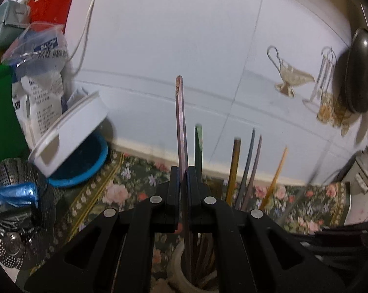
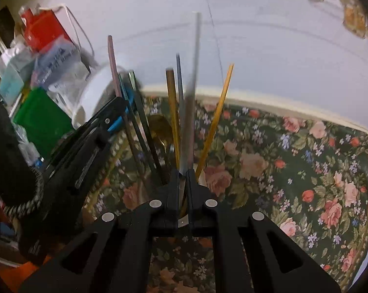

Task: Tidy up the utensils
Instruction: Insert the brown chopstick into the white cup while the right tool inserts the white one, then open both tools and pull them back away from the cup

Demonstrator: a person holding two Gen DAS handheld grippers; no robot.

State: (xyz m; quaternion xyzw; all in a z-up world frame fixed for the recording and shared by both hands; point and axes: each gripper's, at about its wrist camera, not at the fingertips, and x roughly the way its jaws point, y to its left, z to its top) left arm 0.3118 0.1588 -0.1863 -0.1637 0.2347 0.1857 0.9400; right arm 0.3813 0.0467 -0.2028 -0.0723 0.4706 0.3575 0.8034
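Note:
My left gripper [image 1: 183, 171] is shut on a pinkish-brown chopstick [image 1: 180, 122] that stands upright, its lower end inside a white holder cup [image 1: 177, 268] just below the jaws. Several other sticks [image 1: 235, 166] stand in that cup to the right. My right gripper [image 2: 183, 173] is shut on a grey metal utensil handle [image 2: 192, 92], blurred, upright above the same cluster of chopsticks [image 2: 173, 112] and a gold spoon [image 2: 160, 127]. The left gripper [image 2: 103, 131] shows at the left of the right wrist view, holding the pink chopstick [image 2: 113, 66].
A floral cloth [image 2: 293, 161] covers the table against a white tiled wall [image 1: 184, 36]. At the left are a tilted white tub [image 1: 71, 129] over a blue bowl [image 1: 91, 166], bags, a red box [image 1: 52, 0], a green box [image 1: 0, 112] and a metal steamer [image 1: 17, 210]. A dark ladle [image 1: 359, 73] hangs at the right.

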